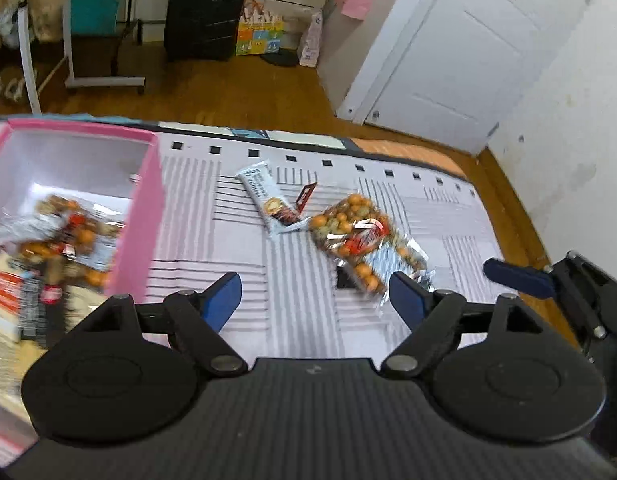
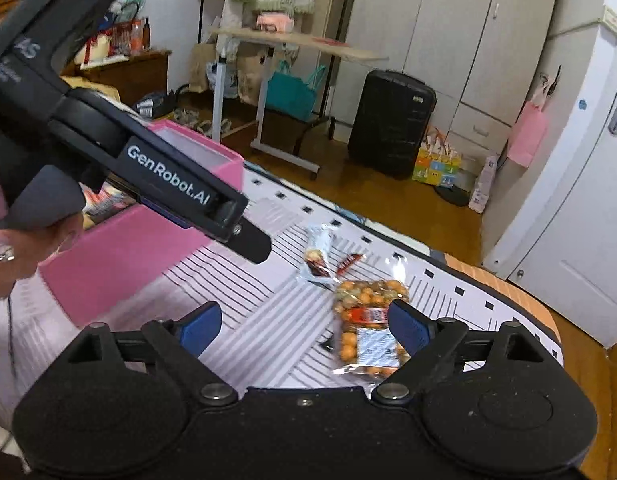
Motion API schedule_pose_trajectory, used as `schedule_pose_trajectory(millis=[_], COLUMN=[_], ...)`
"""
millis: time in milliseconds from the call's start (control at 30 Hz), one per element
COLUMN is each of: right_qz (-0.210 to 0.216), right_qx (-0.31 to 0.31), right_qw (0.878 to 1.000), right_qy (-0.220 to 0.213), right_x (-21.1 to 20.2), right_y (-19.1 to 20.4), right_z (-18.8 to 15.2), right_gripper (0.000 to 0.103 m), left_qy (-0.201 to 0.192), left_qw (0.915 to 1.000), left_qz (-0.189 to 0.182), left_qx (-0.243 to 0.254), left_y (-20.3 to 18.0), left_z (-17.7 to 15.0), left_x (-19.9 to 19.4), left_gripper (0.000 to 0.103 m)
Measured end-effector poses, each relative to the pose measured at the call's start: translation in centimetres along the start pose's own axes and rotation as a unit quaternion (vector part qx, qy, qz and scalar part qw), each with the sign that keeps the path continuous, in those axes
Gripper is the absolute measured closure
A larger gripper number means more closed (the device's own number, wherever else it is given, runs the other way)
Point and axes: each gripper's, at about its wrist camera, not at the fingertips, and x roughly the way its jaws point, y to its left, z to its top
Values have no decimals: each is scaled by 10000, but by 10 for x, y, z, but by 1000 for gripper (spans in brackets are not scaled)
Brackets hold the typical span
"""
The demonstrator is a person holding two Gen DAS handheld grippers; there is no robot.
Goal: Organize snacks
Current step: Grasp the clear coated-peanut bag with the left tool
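Black hinged linkages and ribbed housing fill the bottom of both views, each ending in blue-padded fingers. Left gripper [image 1: 315,300] has its jaws spread wide with nothing between them, hovering over the striped cloth [image 1: 292,280]. Right gripper [image 2: 304,326] is likewise wide and empty, its right finger just beside a clear crinkly bag of orange and green coated nuts [image 2: 366,320] with a red label.

Beyond that bag lie a white glossy snack bar wrapper [image 2: 317,254] and a small red sachet [image 2: 348,263], the three close together on the cloth.

Only the left wrist view looks into the pink box [image 1: 138,216]: its pale interior holds another nut bag [image 1: 64,236], blurred, with red and white packets near it. Only the right wrist view shows the left gripper from outside, a black body lettered GenRobot.AI, held in a hand [image 2: 16,252] wearing a ring.

Grey stripes and small black squares pattern the cloth, which covers a surface with an orange edge. Wooden flooring [image 2: 388,200] runs beyond, with a black ribbed suitcase [image 2: 390,124], a teal bag [image 2: 292,90], white wardrobe doors and a white panelled door [image 1: 460,52].
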Motion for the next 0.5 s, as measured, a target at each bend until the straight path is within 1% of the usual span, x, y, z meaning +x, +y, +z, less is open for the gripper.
schedule_pose_trajectory(millis=[100,133,200,267,333,433,500], right_qz=[-236,-241,-267,-279,-167,175,233], right_qx=[232,352,440,376,407,544,525], right_qw=[9990,9983,9976,9979,9978,9961,9951], right_qy=[298,399,452,459,505,678,809], right_x=[31,42,58,69,83,105,118], right_y=[-19,-26,-38,-46,-57,-69,-73], right_z=[-7,-10,-16,-20,-23,-27,-29], right_gripper=[10,10,10,10,10,10,8], left_qy=[-162,-184,-173,-59,60,128,263], left_qw=[9992,9988,9981,9972,9963,9956,9937], left_qz=[-32,-26,-128,-245,-337,-441,-625], left_qx=[-368,-447,-583,-709,-783,-815,-893], left_y=[-3,-4,-4,-3,-2,-2,0], left_z=[-7,-10,-14,-18,-20,-22,-21], left_x=[29,40,60,82,102,125,142], left_gripper=[23,24,25,27,34,39,42])
